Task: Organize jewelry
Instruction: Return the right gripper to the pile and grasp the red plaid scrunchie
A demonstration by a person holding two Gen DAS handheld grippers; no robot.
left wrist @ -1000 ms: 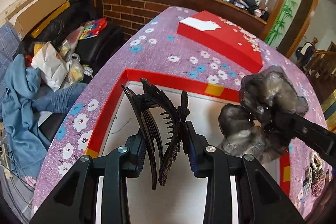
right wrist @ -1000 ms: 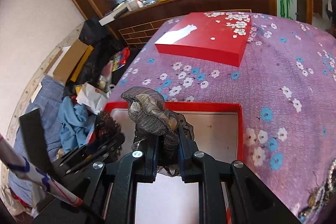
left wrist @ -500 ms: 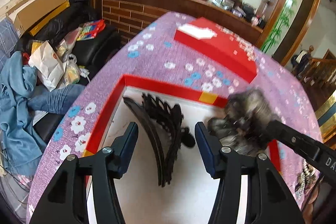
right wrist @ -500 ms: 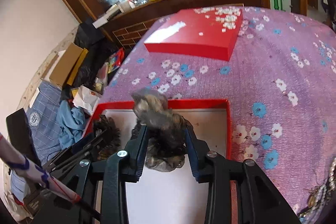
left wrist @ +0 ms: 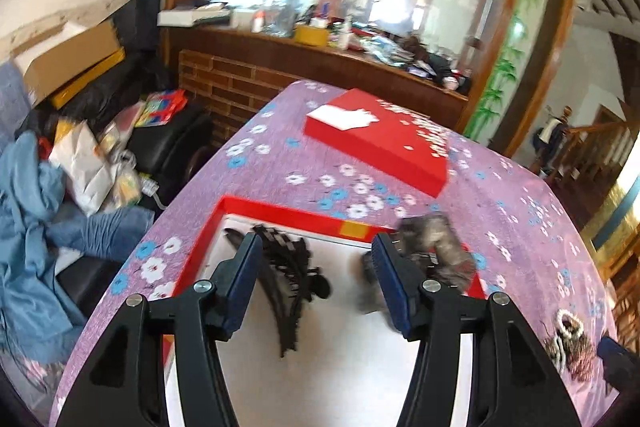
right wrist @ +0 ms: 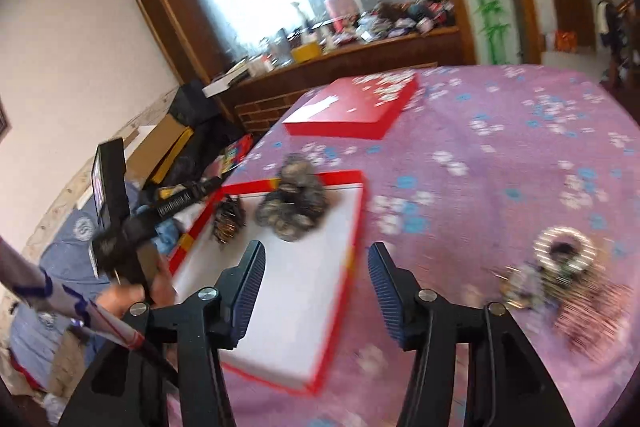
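I read both tools as wide open, nothing held: left gripper (left wrist: 318,279) above the red-rimmed tray (left wrist: 280,214), right gripper (right wrist: 316,289) over the tray's near right rim. Black claw clip (left wrist: 286,279) lies on the white tray floor, left half, long axis running near to far, curved, teeth toward the right. Grey scrunchie (right wrist: 294,201) sits beside it by the far rim. Bead jewelry pile (right wrist: 560,279) is on the purple cloth (right wrist: 500,147), right of the tray. Red lid (left wrist: 380,141) lies beyond.

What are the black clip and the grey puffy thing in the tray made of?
The black hair clip looks like glossy moulded plastic, judging by its rigid comb teeth. The grey scrunchie seems soft gathered fabric with a slight sheen, from its bunched folds; blur leaves the weave unclear.
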